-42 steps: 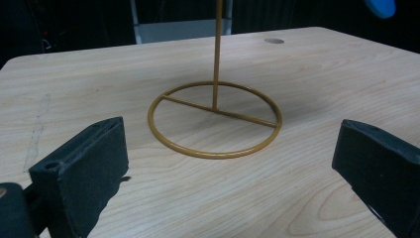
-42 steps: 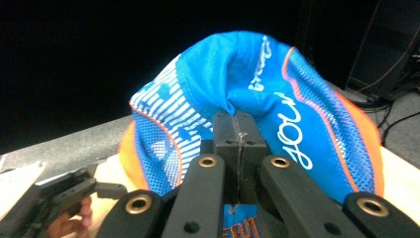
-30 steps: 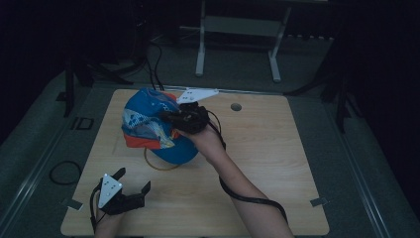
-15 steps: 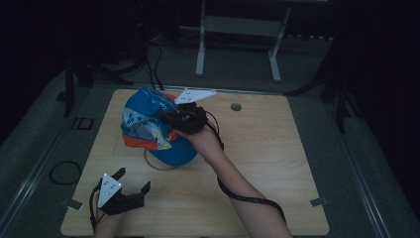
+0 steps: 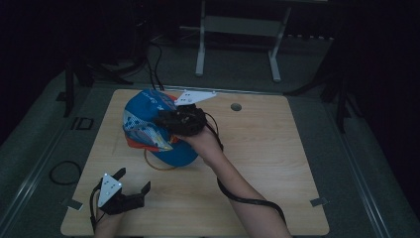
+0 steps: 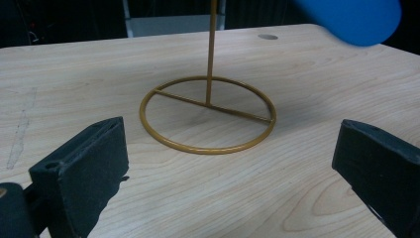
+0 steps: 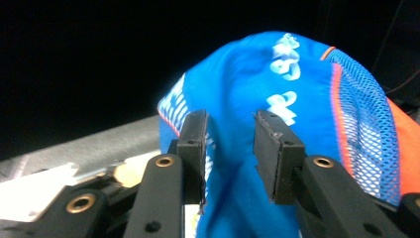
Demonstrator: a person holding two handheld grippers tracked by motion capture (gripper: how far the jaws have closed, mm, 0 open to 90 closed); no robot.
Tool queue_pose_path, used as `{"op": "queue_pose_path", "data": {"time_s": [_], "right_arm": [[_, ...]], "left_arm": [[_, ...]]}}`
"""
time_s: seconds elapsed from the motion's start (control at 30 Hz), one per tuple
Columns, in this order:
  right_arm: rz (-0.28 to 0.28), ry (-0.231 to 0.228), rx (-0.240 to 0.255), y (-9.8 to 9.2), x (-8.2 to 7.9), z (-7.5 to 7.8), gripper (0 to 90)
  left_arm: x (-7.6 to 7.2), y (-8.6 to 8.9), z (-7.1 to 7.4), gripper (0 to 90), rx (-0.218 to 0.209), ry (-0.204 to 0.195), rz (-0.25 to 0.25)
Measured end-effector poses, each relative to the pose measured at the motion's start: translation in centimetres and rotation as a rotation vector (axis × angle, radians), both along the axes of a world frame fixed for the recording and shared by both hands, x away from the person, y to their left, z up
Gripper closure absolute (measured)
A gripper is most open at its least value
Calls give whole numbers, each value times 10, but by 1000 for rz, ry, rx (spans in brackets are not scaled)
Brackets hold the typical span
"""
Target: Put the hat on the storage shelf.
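Already draped over gold stand [image 6: 208, 111], blue cap [image 5: 148, 124]; right gripper [image 7: 230, 148] just opening, releasing; left gripper [image 5: 130, 191] open, idle near.

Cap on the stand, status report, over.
Right gripper jaws just opening, astride cap fabric. Left gripper open, near table edge. Cap sits on stand. Nothing blocking.

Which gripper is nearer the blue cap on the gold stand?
Right. The right gripper is at the blue cap, jaws just opening astride its fabric; the left gripper rests near the table's front edge.

Black tongs [image 7: 230, 158], brass-ringed screws
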State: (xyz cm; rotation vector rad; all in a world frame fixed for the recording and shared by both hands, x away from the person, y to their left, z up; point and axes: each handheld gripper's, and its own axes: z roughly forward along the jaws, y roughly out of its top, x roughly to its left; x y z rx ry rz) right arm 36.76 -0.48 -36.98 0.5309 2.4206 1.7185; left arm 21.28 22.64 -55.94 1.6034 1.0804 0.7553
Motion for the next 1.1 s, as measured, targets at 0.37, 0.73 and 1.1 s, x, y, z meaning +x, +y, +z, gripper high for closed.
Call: {"op": "queue_pose_path", "data": {"time_s": [0.37, 0.73, 1.1], "right_arm": [[-17, -14, 0, -7, -1, 0, 643], [55, -55, 1, -24, -17, -2, 447], [112, -25, 36, -43, -27, -15, 240]], "left_arm": [[0, -1, 0, 14, 0, 2, -3], [1, -1, -1, 14, -5, 2, -5], [1, -3, -1, 14, -1, -2, -10]]}}
